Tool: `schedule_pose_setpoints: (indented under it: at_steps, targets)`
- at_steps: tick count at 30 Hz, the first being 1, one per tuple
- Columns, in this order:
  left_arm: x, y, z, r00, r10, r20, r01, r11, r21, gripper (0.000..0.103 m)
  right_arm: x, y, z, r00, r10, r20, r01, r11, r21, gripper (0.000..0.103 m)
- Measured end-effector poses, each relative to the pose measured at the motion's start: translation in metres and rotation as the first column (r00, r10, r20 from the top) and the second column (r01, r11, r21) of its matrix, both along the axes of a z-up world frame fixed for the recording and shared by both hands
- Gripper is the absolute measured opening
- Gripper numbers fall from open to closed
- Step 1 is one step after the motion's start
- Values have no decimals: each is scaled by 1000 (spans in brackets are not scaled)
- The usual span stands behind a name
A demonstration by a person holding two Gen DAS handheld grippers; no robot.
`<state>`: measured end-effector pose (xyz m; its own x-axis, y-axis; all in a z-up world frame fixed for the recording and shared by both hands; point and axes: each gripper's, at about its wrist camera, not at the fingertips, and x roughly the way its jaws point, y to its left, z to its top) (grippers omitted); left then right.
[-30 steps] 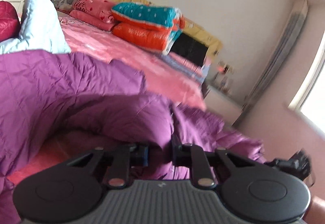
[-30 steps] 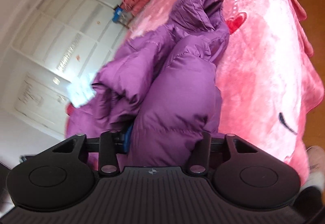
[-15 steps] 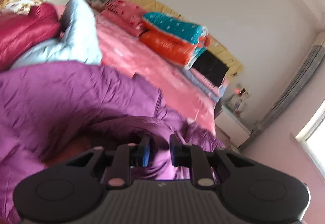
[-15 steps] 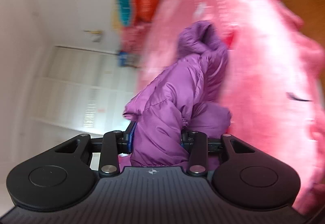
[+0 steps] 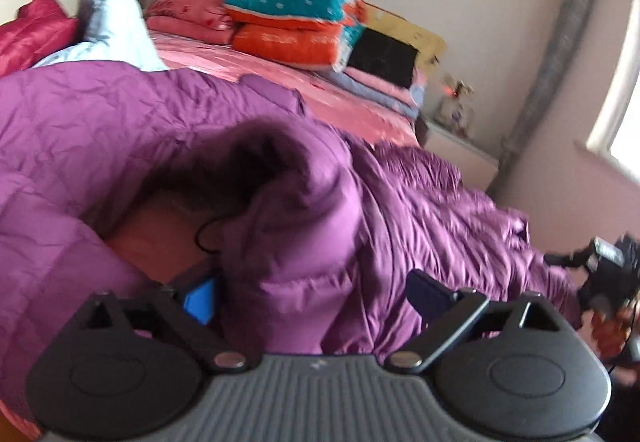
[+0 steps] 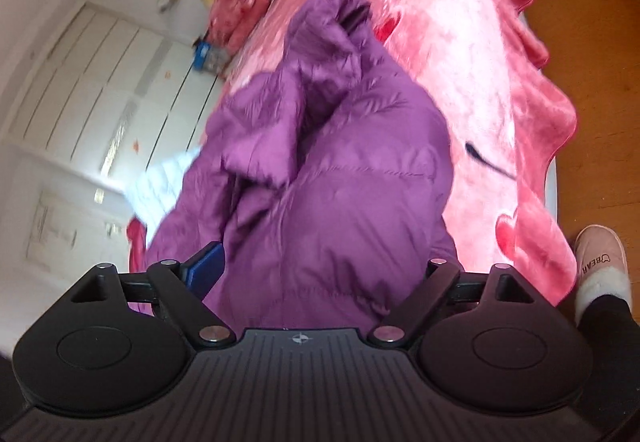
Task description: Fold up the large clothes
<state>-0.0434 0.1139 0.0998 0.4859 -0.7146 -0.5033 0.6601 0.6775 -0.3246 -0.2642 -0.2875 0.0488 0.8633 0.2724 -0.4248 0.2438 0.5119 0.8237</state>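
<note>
A large purple puffer jacket (image 5: 120, 129) lies bunched on the pink bed (image 5: 280, 81). My left gripper (image 5: 314, 294) hovers low over it, its jaws opening wide. A puffy fold of the jacket sits loosely between the blue pads (image 5: 200, 300), which do not press on it. In the right wrist view the same jacket (image 6: 352, 169) stretches away from me over the pink blanket (image 6: 500, 89). The jaws of my right gripper (image 6: 324, 266) are also opening, and a padded part of the jacket fills the gap; the fabric hides the right pad.
Folded quilts in teal and orange (image 5: 296, 21) are stacked at the bed's far end, beside pink bedding (image 5: 188, 13). A light blue garment (image 5: 112, 21) and a red one (image 5: 28, 37) lie at the left. White wardrobe doors (image 6: 80, 113), wooden floor (image 6: 600, 41) and a person's slipper (image 6: 600, 262) are near.
Both grippers were shut on jacket folds and now stand wide apart, the fabric slack between them. Both hands have sunk towards the bed and shifted sideways.
</note>
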Motion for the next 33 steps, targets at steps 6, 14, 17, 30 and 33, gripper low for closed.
schedule_pose_setpoints:
  at_steps: [6,14,17,30,33]
  targets:
    - [6,-29,-7,999,-47,12,46,996,72,77,9,19,-9,993,99,-60,-102,994,-42,103]
    - [-3,-32,12,993,-92,-78,95,995,35,14,10,30,1,993,101,-63,-105,993,-52,67]
    - [-6,-27,28,988,-92,-125,86,995,-57,13,6,25,9,997,78,-12,-78,996,-37,56]
    - [-16,30,59,932,63,-358,-95,993,-73,22,-15,10,56,998,25,63,-28,998,61,72]
    - [-27,43,41,920,153,-361,-147,988,43,26,-17,21,44,998,27,-61,-31,997,-73,101]
